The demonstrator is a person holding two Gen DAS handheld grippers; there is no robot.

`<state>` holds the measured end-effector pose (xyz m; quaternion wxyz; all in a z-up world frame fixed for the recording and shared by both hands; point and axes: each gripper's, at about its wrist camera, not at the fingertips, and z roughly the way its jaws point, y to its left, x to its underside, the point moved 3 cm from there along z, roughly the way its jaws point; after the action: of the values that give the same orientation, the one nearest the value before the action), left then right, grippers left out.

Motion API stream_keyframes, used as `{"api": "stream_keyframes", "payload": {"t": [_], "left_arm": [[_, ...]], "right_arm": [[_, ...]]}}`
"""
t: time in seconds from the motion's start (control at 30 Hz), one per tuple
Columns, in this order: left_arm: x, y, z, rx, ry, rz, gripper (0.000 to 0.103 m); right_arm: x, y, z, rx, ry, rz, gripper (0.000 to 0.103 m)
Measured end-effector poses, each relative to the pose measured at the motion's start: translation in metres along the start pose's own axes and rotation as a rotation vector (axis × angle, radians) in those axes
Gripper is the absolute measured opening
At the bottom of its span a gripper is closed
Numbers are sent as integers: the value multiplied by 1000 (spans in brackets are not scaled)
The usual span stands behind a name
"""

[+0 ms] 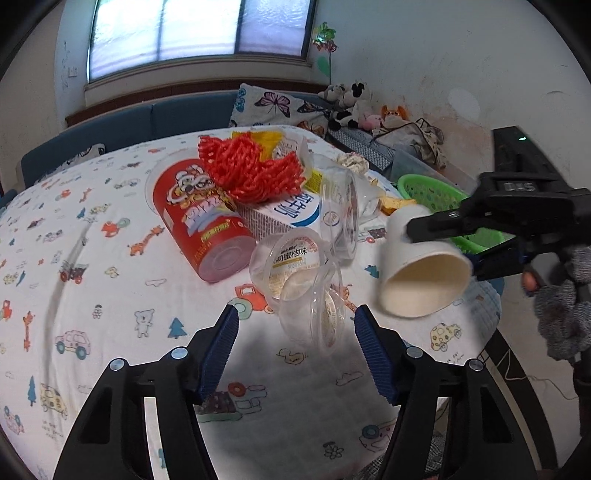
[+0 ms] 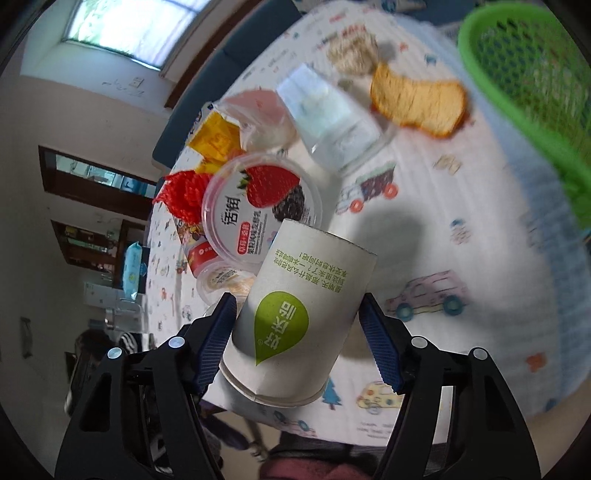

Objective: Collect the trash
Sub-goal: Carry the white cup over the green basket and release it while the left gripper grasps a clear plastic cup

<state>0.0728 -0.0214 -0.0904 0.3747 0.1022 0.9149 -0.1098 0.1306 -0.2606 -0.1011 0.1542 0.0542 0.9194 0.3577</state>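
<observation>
White paper cup [image 2: 299, 314] gripped by right tongs [image 2: 297, 314], green logo unseen from left, left tongs [image 1: 295, 325] open.

Window [image 1: 199, 33] high on back wall. Blue sofa [image 1: 147, 122] below it, butterfly pillow [image 1: 277, 109] leaning at its right end. Stuffed animals [image 1: 354, 105] piled in corner beside pillow. Pinwheel [image 1: 324, 38] on wall near window. Cartoon-print tablecloth [image 1: 92, 258] covering table. Dark wooden shelves [image 2: 92, 192] along far wall in right wrist view.
</observation>
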Motion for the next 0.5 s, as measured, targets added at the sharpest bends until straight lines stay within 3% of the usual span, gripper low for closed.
{"api": "stream_keyframes", "payload": {"t": [0.23,0.5], "left_arm": [[0,5,22,24,48,-42,53],[0,5,34,55,68,-57,48]], "right_arm": [[-4,-18,-44,82,-119,-62,68],[-20,-37,-71,126,-213,-32,68]]}}
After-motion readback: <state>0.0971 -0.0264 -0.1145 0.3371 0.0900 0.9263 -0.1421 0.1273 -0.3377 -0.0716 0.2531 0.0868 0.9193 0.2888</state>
